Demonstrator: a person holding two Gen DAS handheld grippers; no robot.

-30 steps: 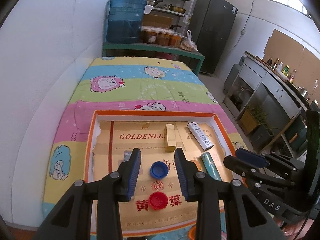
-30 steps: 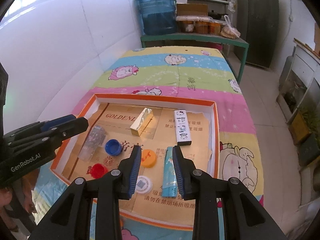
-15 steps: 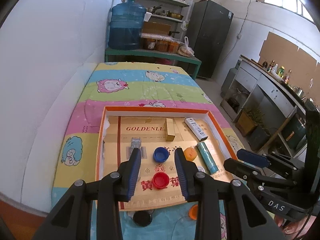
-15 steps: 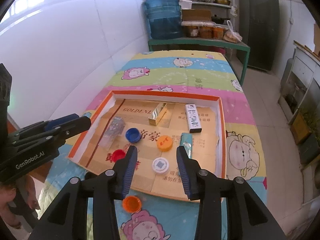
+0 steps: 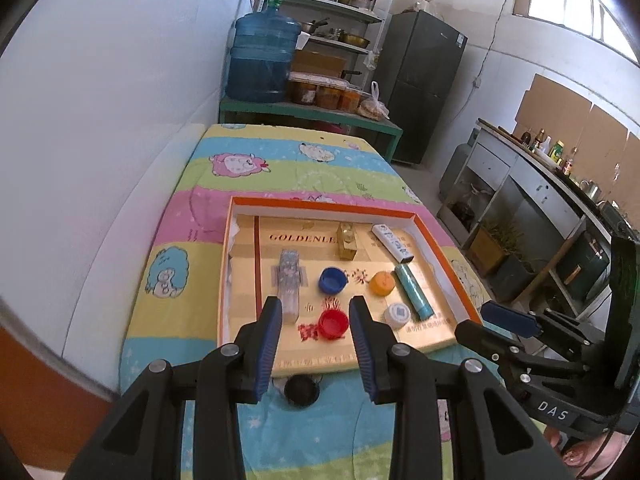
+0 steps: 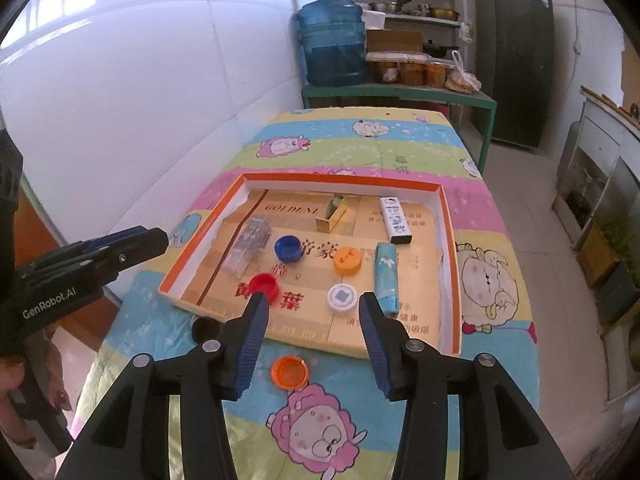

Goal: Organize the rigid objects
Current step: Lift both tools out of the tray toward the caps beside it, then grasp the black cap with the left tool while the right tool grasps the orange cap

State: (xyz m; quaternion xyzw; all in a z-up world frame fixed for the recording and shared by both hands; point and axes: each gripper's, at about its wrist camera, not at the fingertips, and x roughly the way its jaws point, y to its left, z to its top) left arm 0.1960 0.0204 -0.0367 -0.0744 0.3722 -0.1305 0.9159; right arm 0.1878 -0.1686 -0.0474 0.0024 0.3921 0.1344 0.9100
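Observation:
An orange-rimmed shallow box (image 5: 328,205) (image 6: 340,179) lies on the cartoon bedsheet. Inside lie a red cap (image 5: 333,323) (image 6: 265,285), a blue cap (image 5: 332,280) (image 6: 287,248), an orange cap (image 5: 382,282) (image 6: 347,261), a white cap (image 5: 397,314) (image 6: 341,298), a teal tube (image 5: 414,291) (image 6: 386,276), a white rectangular case (image 5: 392,242) (image 6: 396,219), a gold box (image 5: 346,241) (image 6: 332,218) and a clear bottle (image 5: 289,280) (image 6: 250,249). Outside the box, near its front edge, lie an orange cap (image 6: 289,372) and a black cap (image 5: 301,389) (image 6: 205,329). My left gripper (image 5: 314,312) is open and empty above the front edge. My right gripper (image 6: 312,308) is open and empty.
The bed runs along a white wall on the left. A green bench with a blue water jug (image 5: 260,64) (image 6: 332,46) stands at the far end. A dark fridge (image 5: 420,88) and a counter (image 5: 540,200) stand to the right across the floor.
Both grippers have pulled back and up from the box, so the whole box and the two caps outside it have come into view. The right jaws have opened wider.

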